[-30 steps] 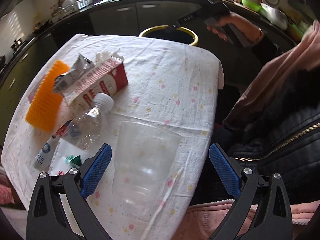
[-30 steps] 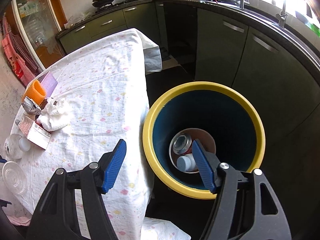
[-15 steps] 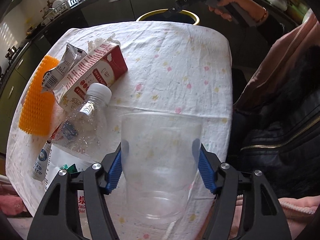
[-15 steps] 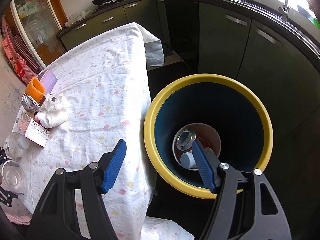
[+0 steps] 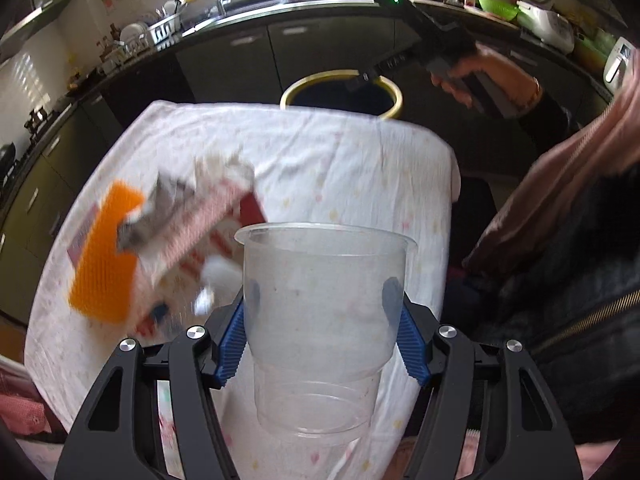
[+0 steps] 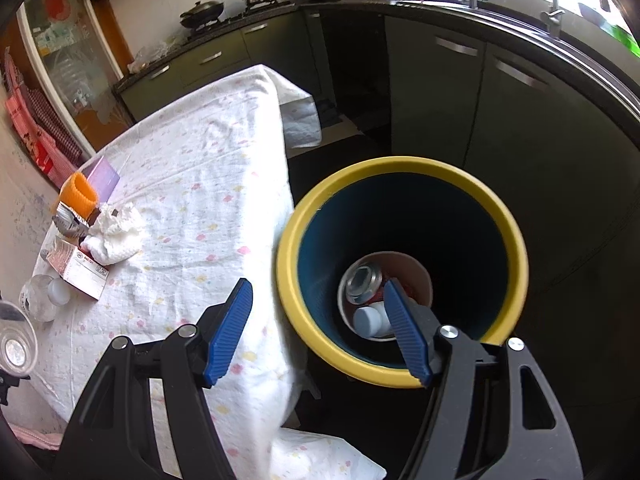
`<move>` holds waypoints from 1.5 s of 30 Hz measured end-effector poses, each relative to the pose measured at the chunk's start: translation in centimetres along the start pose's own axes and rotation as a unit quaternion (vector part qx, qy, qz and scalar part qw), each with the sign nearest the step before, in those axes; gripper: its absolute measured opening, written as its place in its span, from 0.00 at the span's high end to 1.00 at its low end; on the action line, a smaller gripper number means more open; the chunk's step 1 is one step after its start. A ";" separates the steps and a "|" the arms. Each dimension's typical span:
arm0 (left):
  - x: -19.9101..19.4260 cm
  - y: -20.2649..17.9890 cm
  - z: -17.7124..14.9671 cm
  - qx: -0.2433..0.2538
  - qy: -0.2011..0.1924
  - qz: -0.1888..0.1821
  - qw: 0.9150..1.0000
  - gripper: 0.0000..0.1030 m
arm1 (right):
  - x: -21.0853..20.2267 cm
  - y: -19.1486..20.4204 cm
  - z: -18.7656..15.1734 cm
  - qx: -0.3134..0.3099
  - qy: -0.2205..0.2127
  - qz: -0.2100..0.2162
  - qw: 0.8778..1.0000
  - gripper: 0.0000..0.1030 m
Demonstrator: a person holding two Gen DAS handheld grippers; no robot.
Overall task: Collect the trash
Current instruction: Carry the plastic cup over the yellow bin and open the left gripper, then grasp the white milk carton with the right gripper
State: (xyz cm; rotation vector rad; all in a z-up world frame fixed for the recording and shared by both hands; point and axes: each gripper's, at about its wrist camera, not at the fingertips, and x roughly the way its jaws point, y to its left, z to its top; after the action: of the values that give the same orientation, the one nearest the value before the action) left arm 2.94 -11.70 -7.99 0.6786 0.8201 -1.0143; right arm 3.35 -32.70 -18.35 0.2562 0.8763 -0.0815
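Note:
My left gripper [image 5: 322, 316] is shut on a clear plastic cup [image 5: 320, 320] and holds it above the table. The cup also shows at the far left of the right wrist view [image 6: 16, 344]. On the white tablecloth [image 5: 340, 172] lie a milk carton [image 5: 212, 220], an orange mesh sleeve [image 5: 104, 268] and a crumpled foil wrapper [image 5: 160, 208], all blurred. My right gripper [image 6: 318, 324] is open and empty, above the near rim of the yellow-rimmed bin [image 6: 400, 372]. The bin holds a paper bowl [image 6: 416, 280], a can [image 6: 362, 284] and a small bottle [image 6: 368, 320].
A plastic bottle [image 6: 40, 296], a crumpled white tissue [image 6: 116, 236] and a purple card [image 6: 104, 174] lie at the table's far end in the right wrist view. Dark kitchen cabinets [image 6: 440, 88] stand behind the bin. The person's jacket [image 5: 560, 280] is right of the table.
My left gripper closed on the clear cup and lifted it off the table. My right gripper stayed open over the bin, drifting slightly.

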 end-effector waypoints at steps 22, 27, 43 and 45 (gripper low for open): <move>20.5 -2.5 28.4 0.012 0.012 -0.068 0.998 0.36 | -3.8 -13.8 -4.4 0.126 -0.034 -0.041 0.991 0.37; 25.1 -2.4 30.5 -0.015 0.038 -0.041 0.998 0.19 | -4.1 -14.4 -5.0 0.132 -0.033 -0.041 0.990 0.37; 7.3 -0.1 19.2 -0.101 -0.074 0.049 0.991 0.10 | -1.4 -8.8 -3.6 0.073 -0.004 -0.011 0.997 0.37; 4.9 0.3 16.6 -0.113 -0.086 0.068 0.988 0.09 | -1.2 -7.0 -3.2 0.055 -0.001 -0.003 0.999 0.37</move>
State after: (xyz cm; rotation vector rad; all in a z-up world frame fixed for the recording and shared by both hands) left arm 9.07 -27.22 -3.29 0.4403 0.7155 -0.8283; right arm -0.97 -38.65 -20.70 0.3556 0.8728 -0.1356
